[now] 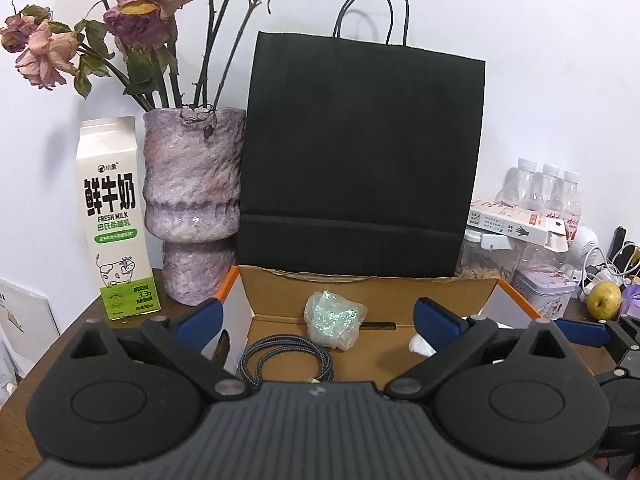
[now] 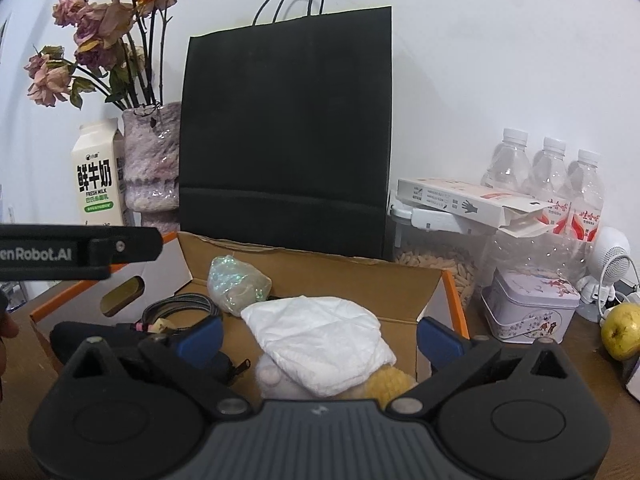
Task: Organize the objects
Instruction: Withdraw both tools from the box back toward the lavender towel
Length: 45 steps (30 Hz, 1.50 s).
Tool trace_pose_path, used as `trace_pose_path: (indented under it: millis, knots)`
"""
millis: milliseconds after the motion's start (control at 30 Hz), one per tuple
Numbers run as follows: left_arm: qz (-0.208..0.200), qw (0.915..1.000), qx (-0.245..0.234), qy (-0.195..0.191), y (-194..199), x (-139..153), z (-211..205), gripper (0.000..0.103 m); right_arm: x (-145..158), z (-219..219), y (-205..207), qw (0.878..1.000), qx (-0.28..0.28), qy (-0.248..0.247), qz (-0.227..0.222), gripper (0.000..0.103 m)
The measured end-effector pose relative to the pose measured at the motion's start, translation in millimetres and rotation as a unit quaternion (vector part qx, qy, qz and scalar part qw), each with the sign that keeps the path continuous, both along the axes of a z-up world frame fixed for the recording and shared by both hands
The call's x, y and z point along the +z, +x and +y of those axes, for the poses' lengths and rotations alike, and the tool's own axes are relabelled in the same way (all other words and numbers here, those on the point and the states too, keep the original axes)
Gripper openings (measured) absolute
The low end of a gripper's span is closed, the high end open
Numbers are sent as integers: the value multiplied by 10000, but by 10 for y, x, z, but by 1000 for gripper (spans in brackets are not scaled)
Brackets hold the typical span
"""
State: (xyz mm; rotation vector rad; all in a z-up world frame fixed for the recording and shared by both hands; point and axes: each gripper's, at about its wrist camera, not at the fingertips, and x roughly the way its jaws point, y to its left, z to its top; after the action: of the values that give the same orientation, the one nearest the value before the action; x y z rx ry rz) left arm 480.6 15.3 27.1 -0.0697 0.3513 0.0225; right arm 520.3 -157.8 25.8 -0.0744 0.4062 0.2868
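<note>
An open cardboard box with orange edges stands on the wooden table in front of a black paper bag. Inside lie an iridescent wrapped bundle, a coiled braided cable, a white folded cloth over a plush toy, and a dark pouch. My left gripper is open and empty over the box's near side. My right gripper is open and empty above the cloth. The right gripper's blue fingertip shows at the left view's right edge.
A milk carton and a purple vase of dried roses stand at left. At right are water bottles, a white carton on a jar, a tin, a yellow fruit and a small white fan.
</note>
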Motion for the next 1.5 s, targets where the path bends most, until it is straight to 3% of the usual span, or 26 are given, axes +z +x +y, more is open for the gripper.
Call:
trace_pose_path:
  millis: [467,867,1500]
  knots:
    - [-267,9995,-157,14,-445,18,31,103,37,-85,-348,9999,118,60,-76,103]
    - [-260,9993,-231,149,-806,-124,103,103,-25,-107,-712,9995,287,-39,-99,103]
    - [231,9996,-135,116,-1325,-363,309,103,-177,-343,-1234,9998,143,-59,146,103]
